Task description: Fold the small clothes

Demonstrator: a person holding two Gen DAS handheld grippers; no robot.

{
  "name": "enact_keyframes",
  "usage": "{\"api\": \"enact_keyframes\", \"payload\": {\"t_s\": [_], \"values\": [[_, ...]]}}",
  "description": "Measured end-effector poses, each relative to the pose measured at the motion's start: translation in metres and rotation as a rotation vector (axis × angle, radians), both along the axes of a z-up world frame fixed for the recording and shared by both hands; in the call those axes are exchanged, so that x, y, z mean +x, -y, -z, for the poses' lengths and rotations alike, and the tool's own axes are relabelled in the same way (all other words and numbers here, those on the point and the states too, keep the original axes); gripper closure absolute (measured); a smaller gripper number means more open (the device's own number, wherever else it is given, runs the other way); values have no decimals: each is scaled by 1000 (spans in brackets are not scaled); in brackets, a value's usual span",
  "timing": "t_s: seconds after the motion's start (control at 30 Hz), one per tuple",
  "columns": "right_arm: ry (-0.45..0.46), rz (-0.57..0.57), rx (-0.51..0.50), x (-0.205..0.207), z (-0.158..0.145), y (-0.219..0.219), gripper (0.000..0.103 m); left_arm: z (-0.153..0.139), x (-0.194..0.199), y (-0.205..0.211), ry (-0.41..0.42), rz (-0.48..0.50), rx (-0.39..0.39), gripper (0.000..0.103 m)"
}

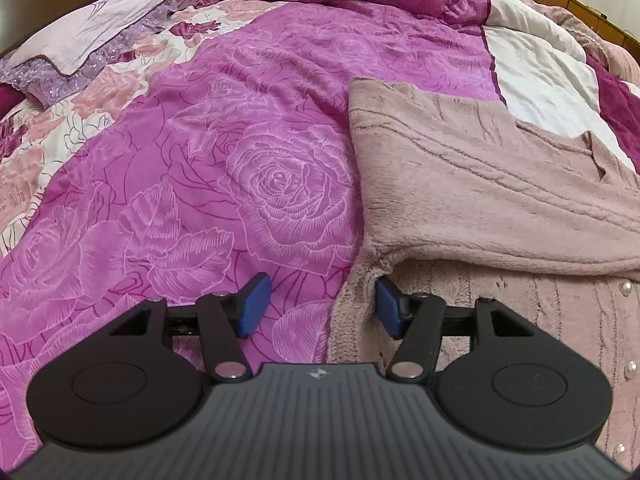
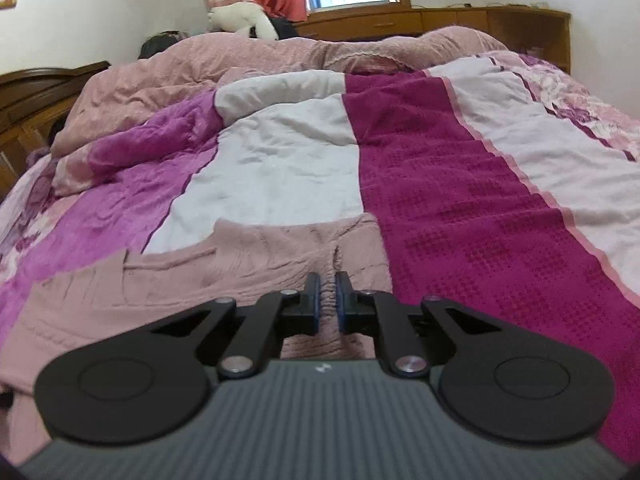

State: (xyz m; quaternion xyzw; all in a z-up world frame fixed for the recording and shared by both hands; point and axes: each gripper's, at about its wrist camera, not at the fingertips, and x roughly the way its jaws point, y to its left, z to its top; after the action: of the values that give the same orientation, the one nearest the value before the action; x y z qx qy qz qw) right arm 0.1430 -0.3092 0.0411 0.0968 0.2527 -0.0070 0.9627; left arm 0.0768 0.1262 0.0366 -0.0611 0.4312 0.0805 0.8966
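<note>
A fuzzy dusty-pink cardigan (image 1: 480,184) with pearl buttons (image 1: 625,288) lies on the bed, one sleeve folded across its body. My left gripper (image 1: 318,304) is open, its blue pads either side of the cardigan's left edge near the armpit; it holds nothing. In the right wrist view the same cardigan (image 2: 168,280) lies flat in front. My right gripper (image 2: 327,304) is shut on a pinched ridge of its right-hand fabric.
The bed is covered by a magenta rose-print quilt (image 1: 240,160) and a white and dark-magenta striped blanket (image 2: 460,208). A pink duvet (image 2: 248,60) is bunched at the far end. Pillows (image 1: 80,40) lie far left. Wooden furniture (image 2: 460,20) and a window stand behind.
</note>
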Motion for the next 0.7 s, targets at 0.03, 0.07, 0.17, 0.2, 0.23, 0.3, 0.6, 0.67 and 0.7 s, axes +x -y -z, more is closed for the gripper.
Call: {"api": "enact_keyframes", "payload": {"t_s": [0.03,0.07,0.17,0.2,0.23,0.3,0.6,0.67,0.7], "values": [[-15,2,5,5,3,1,92,0,0,0,0,0,2,38],[-32,7,0,10,9,2,92,0,0,1,-1,1,4,38],[-93,13,-46,21,30,-1,92,0,0,1,0,0,2,38],[-102,13,-33,21,35,0,92,0,0,1,1,0,1,37],[-98,21,-21,21,35,1,90,-1,0,1,2,1,-1,37],[-105,33,11,20,31,3,89,-4,-2,0,5,2,-12,37],[-80,-43,50,-19,-19,4,87,-41,-31,4,76,60,32,37],[-77,-71,49,-30,-30,2,87,-51,-38,8,96,80,49,37],[-73,-89,48,-38,-36,0,87,-55,-42,10,102,92,54,37]]}}
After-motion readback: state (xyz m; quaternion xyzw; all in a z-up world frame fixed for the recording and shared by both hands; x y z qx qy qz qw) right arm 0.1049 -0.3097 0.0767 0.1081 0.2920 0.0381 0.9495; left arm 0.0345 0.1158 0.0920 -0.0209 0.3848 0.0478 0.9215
